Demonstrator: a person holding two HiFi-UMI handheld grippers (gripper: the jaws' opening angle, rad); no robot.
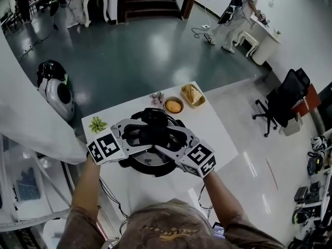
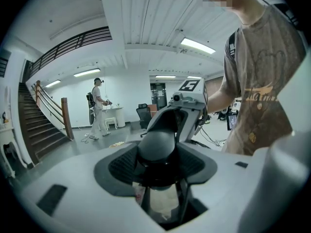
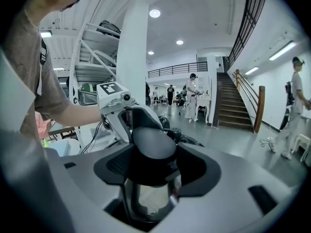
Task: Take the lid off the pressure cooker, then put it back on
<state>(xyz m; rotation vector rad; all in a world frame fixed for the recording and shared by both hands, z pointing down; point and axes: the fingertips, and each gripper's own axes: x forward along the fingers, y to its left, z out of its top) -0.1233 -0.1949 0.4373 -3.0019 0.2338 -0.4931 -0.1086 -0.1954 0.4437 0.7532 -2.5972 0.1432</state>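
Observation:
The black pressure cooker stands in the middle of a small white table. Its black lid lies under both grippers, and I cannot tell whether it rests on the pot or is raised. My left gripper comes in from the left and my right gripper from the right, facing each other. In the left gripper view a rounded black lid handle fills the space between the pads of the left gripper. The right gripper holds a like handle the same way.
At the table's far edge sit a bowl with an orange thing, a basket of bread and a small flower; a green leaf dish lies at the left. An office chair stands to the right, and a person walks far off.

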